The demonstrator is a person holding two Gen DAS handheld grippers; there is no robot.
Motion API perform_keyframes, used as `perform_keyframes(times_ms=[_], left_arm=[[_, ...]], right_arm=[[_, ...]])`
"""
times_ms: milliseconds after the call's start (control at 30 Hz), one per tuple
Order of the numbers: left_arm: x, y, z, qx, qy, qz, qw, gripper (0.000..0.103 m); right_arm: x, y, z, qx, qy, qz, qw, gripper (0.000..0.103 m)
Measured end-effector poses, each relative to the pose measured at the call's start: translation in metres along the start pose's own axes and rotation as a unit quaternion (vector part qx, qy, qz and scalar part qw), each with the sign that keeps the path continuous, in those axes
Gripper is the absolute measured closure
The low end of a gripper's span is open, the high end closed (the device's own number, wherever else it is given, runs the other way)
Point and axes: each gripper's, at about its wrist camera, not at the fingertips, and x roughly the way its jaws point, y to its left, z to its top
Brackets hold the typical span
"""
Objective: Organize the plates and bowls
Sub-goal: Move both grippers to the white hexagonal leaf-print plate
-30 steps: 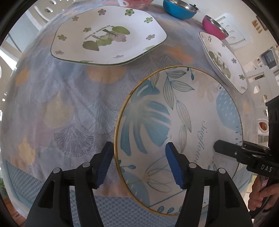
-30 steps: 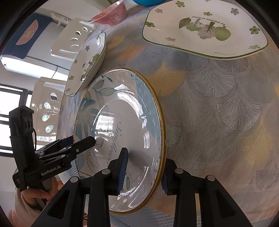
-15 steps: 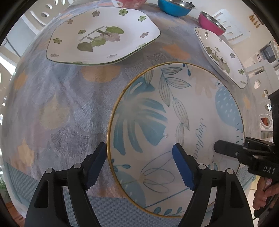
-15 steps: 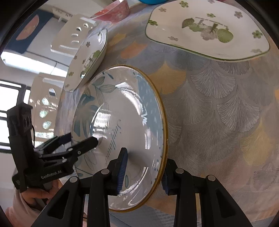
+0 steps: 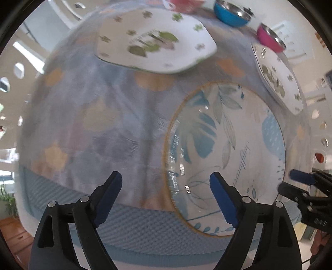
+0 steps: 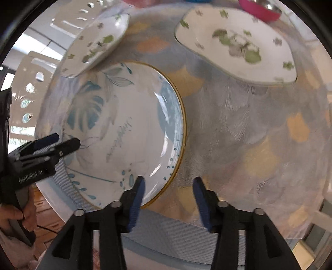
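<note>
A round plate (image 5: 228,149) with blue leaves and a gold rim lies flat on the patterned tablecloth (image 5: 103,124) near the table's front edge. My left gripper (image 5: 166,182) hovers above its left rim with the jaws opening wide, the pads clear of the rim that shows between them. In the right wrist view the same plate (image 6: 124,128) sits lower left. My right gripper (image 6: 169,184) straddles its lower right rim, jaws opening, pads off it. Each gripper shows in the other's view: the right gripper (image 5: 287,181) and the left gripper (image 6: 66,140).
Two white squarish plates with green flowers lie farther back (image 5: 155,41) (image 5: 278,79). A blue bowl (image 5: 230,12) and a pink bowl (image 5: 269,37) stand at the far edge. A blue mesh mat (image 5: 134,228) hangs over the near table edge. White chairs surround the table.
The right gripper let go of the plate's rim and opened; the tilted plate now lies flat. The left jaws widened. Both grippers rose a little.
</note>
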Motion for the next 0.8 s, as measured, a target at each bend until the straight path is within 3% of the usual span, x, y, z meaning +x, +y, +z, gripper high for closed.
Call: perform_keyframes(times_ms=[33, 167, 400, 500, 667, 700, 800], left_arm=[[-0.004, 0.003, 0.001, -0.003, -0.003, 0.004, 1.0000, 0.017], [-0.030, 0.024, 0.007, -0.020, -0.028, 0.015, 0.9993, 0.017], [-0.078, 0.055, 0.041, -0.033, -0.078, 0.042, 0.9956, 0.017], [-0.105, 0.066, 0.063, -0.032, -0.107, 0.050, 0.9925, 0.017], [-0.135, 0.084, 0.099, -0.035, -0.144, 0.053, 0.9876, 0.010], [-0.137, 0.087, 0.105, -0.037, -0.148, 0.053, 0.9869, 0.009], [-0.133, 0.095, 0.123, -0.045, -0.151, 0.049, 0.9863, 0.009]], right_arm=[[-0.007, 0.003, 0.001, -0.010, -0.009, -0.006, 1.000, 0.034], [-0.043, 0.013, 0.011, -0.026, -0.069, -0.046, 0.996, 0.028], [-0.112, 0.043, 0.039, -0.064, -0.177, -0.004, 0.982, 0.027], [-0.151, 0.062, 0.055, -0.078, -0.237, 0.011, 0.968, 0.025], [-0.197, 0.091, 0.078, -0.104, -0.333, 0.018, 0.937, 0.005], [-0.200, 0.096, 0.084, -0.109, -0.346, 0.019, 0.932, 0.000], [-0.193, 0.110, 0.108, -0.115, -0.345, 0.005, 0.931, 0.000]])
